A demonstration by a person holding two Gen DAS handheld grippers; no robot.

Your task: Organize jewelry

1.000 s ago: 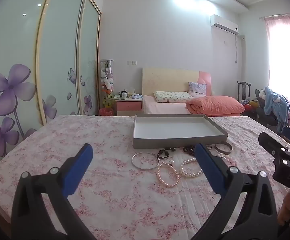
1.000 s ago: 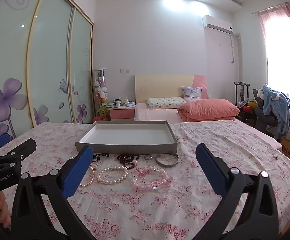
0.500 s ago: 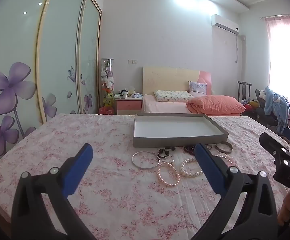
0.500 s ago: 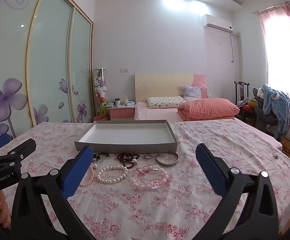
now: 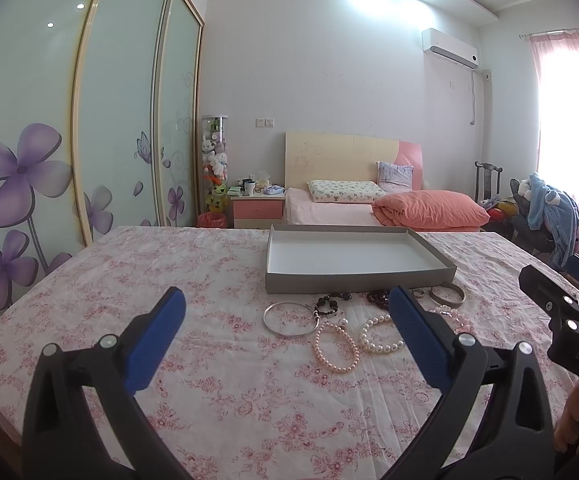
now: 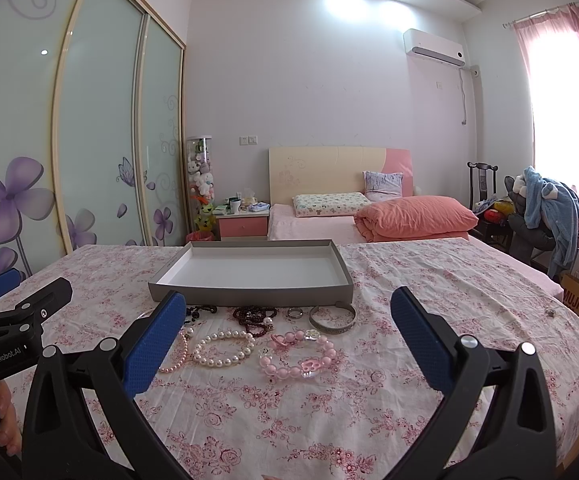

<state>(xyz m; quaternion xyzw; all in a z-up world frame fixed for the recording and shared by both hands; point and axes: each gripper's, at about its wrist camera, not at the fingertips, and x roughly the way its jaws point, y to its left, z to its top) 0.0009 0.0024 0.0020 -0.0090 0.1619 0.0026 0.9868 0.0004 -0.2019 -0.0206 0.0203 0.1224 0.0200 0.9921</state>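
Observation:
An empty grey tray (image 5: 353, 278) (image 6: 249, 292) lies on the floral tablecloth. Jewelry lies in front of it: a thin silver bangle (image 5: 290, 318), a pink pearl bracelet (image 5: 335, 349), a white pearl bracelet (image 6: 223, 347) (image 5: 381, 336), a pink bead bracelet (image 6: 299, 356), a dark red bead bracelet (image 6: 255, 316), a black bead string (image 5: 329, 303), a small ring (image 6: 295, 312) and a wide silver bangle (image 6: 332, 318) (image 5: 447, 294). My left gripper (image 5: 285, 336) is open and empty, near the jewelry. My right gripper (image 6: 287, 338) is open and empty above the bracelets.
The table's right edge drops off near a small metal item (image 6: 550, 311). Behind the table stand a bed (image 6: 369, 216), a nightstand (image 6: 243, 226), a wardrobe with sliding doors (image 6: 101, 140) and a chair with blue clothes (image 6: 545, 216).
Both grippers have drifted slightly; the scene sits a little higher in view. Nothing was taken or let go.

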